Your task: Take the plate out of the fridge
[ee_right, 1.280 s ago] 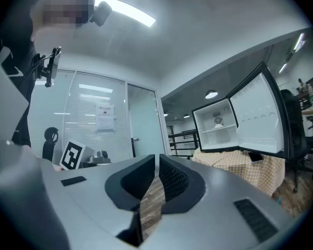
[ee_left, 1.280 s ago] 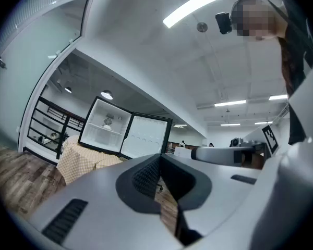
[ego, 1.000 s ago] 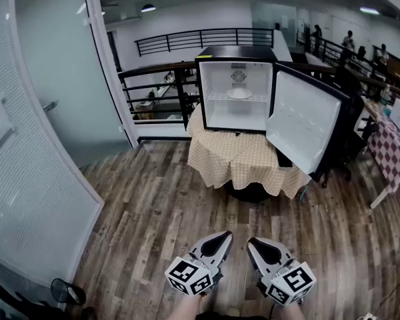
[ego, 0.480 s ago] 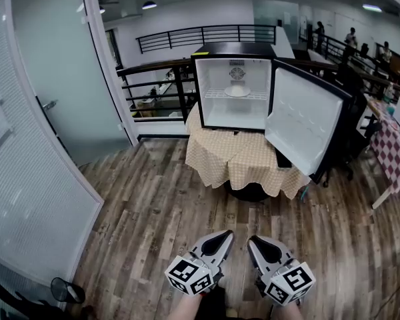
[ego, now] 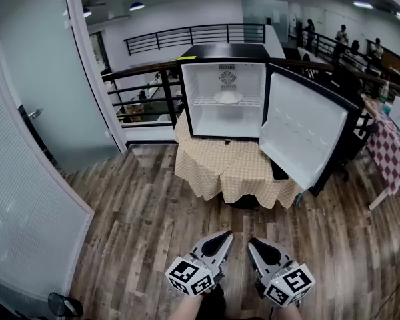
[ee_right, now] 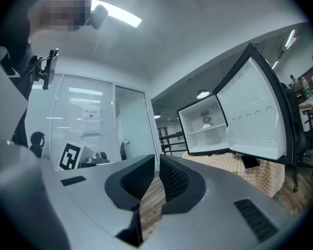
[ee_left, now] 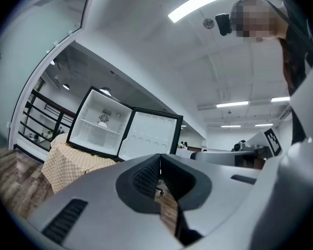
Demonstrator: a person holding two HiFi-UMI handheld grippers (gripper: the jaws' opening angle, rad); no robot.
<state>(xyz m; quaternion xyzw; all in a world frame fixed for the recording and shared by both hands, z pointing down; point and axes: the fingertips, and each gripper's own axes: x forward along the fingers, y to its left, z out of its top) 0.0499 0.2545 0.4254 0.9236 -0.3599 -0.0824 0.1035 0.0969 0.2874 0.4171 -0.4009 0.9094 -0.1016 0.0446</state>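
Far to the left of the left claw (ego: 225, 235) stands a frosted glass wall (ego: 27, 179), with a glass door (ego: 50, 79) further along it. Plank floor (ego: 140, 219) runs under both claws and on ahead of them.

The left claw is held low and level, its tips pressed together with nothing between them. Its marker cube (ego: 190, 276) sits at the near end, close to the person's hand. Just to its right, side by side and not touching, is the right claw (ego: 253, 241), also pressed shut and empty, with its own cube (ego: 290, 284) behind it.

Straight ahead of the two claws, and well apart from them, a small black fridge (ego: 221, 51) stands on a cloth-draped surface (ego: 230, 169). The fridge is open and its inside is white. The plate (ego: 228, 97) lies on the wire shelf (ego: 203, 102) about halfway up, near the back wall, under a round vent. It is white and looks empty. Neither claw is anywhere near it.

Ahead and to the right of the right claw the fridge door (ego: 307, 135) hangs wide open, its white lining facing this way. Under the door's lower edge a dark flat thing (ego: 279, 173) lies on the cloth; I cannot tell what it is. Behind the fridge runs a black railing (ego: 193, 35). Far off to the right is a table (ego: 393, 152) with a red checked cover.
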